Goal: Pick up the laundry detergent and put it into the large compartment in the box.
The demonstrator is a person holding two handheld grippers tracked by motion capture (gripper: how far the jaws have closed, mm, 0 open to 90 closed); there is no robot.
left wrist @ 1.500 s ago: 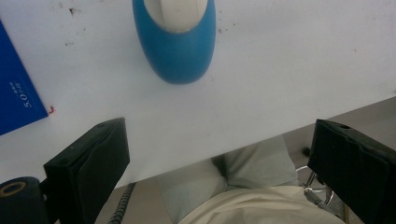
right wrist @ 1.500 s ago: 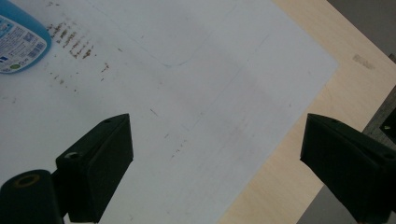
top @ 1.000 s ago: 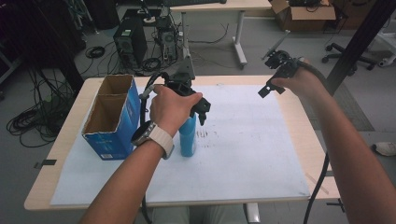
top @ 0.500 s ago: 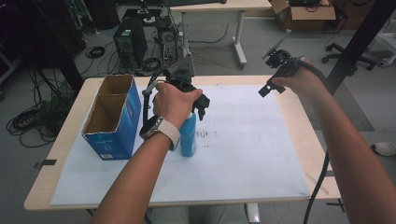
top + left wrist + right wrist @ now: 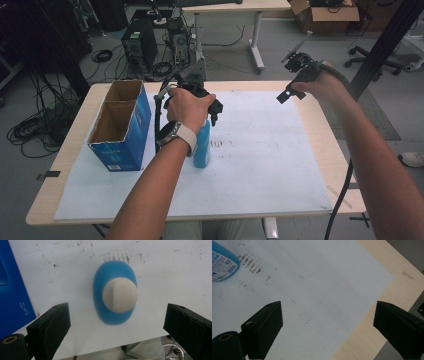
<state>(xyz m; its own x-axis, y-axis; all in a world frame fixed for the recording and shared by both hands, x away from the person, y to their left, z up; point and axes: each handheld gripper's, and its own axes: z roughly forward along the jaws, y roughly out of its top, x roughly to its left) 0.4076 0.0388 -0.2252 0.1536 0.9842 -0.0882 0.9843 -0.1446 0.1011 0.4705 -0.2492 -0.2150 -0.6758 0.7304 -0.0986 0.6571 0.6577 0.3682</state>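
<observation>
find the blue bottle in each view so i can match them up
High view: bottle stands left of centre on the white sheet, just right of the blue box, under the left gripper.
Left gripper view: bottle at centre, seen from above with its cream cap, between open jaws.
Right gripper view: bottle at the top left corner.
Shared landmark: the smudged white sheet.

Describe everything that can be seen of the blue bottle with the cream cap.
The blue plastic bottle with the rounded cream cap stands upright on the white paper sheet, just right of the blue open cardboard box without touching it. A printed label shows low on its side. The left tool hangs open directly above it, touching nothing.
</observation>
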